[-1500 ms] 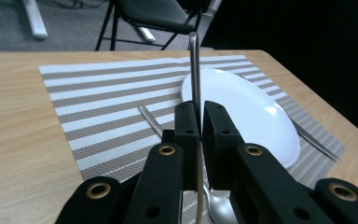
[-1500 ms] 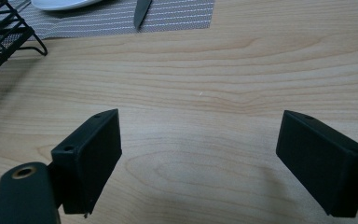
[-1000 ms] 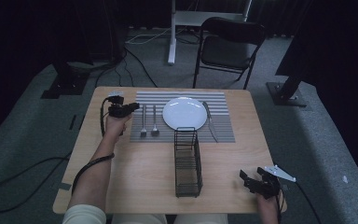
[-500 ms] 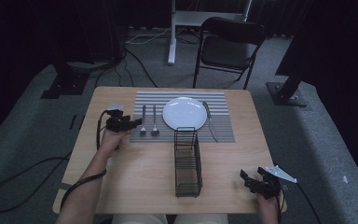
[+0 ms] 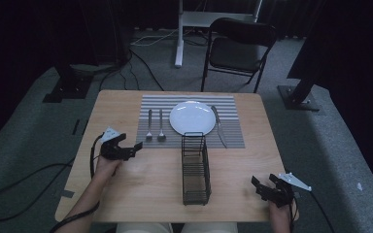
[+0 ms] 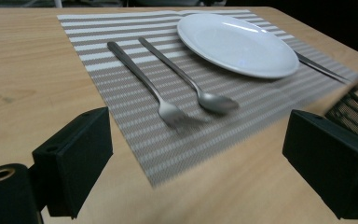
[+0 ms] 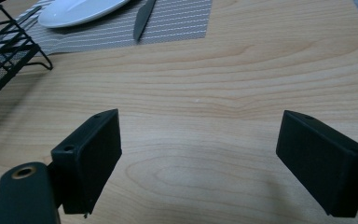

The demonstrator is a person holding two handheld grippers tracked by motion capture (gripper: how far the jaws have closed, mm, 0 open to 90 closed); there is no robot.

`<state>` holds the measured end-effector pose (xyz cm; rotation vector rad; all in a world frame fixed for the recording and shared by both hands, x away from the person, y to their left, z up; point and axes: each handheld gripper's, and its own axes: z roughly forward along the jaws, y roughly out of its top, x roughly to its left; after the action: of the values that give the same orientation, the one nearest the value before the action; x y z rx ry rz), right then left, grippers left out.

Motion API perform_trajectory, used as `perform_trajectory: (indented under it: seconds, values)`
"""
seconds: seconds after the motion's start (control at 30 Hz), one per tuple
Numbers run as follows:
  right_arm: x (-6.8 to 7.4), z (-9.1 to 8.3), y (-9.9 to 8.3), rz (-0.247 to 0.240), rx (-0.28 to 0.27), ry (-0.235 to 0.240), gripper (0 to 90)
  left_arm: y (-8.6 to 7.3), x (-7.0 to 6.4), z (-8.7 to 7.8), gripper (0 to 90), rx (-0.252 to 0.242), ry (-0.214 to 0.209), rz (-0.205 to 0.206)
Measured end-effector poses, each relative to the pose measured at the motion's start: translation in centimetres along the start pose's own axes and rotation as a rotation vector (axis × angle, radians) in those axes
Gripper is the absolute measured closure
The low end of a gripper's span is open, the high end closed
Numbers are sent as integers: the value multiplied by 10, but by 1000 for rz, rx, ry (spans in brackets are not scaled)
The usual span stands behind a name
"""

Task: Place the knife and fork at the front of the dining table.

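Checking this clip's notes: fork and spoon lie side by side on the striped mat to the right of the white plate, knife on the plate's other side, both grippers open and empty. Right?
One slip: the fork and spoon lie left of the plate, not right, as the high view shows. The knife lies on the other side, all on the striped mat. Both the left gripper and right gripper are open and empty.

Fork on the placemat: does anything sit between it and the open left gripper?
Nothing visible does. The left gripper is open, just off the placemat's near corner, and bare table and mat lie between it and the fork. The spoon lies beside the fork, on its far side.
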<state>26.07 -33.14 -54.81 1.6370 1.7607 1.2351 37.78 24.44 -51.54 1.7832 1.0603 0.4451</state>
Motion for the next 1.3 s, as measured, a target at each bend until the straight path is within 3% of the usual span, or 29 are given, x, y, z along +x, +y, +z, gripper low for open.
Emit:
perform_trajectory:
  seconds: [0.1, 0.27, 0.33, 0.8, 1.03, 1.3]
  values:
    - [0, 0, 0, 0, 1, -4, 135, -9, -4, -8, 83, 2, 16, 25]
    - [0, -1, 0, 6, -9, -10, 135, -16, -8, -20, 83, -26, 24, -14]
    - [-1, -1, 0, 11, -13, -11, 135, -19, -11, -25, 83, -35, 12, -9]
    - [0, -1, -1, 6, -15, -13, 135, -38, -34, -61, 83, -36, -9, 69]
    - [0, -1, -1, 4, -15, -17, 135, -52, -40, -81, 83, -35, 9, 77]
    - [0, -1, -1, 5, -16, -22, 135, -62, -39, -96, 83, -54, 26, 46]
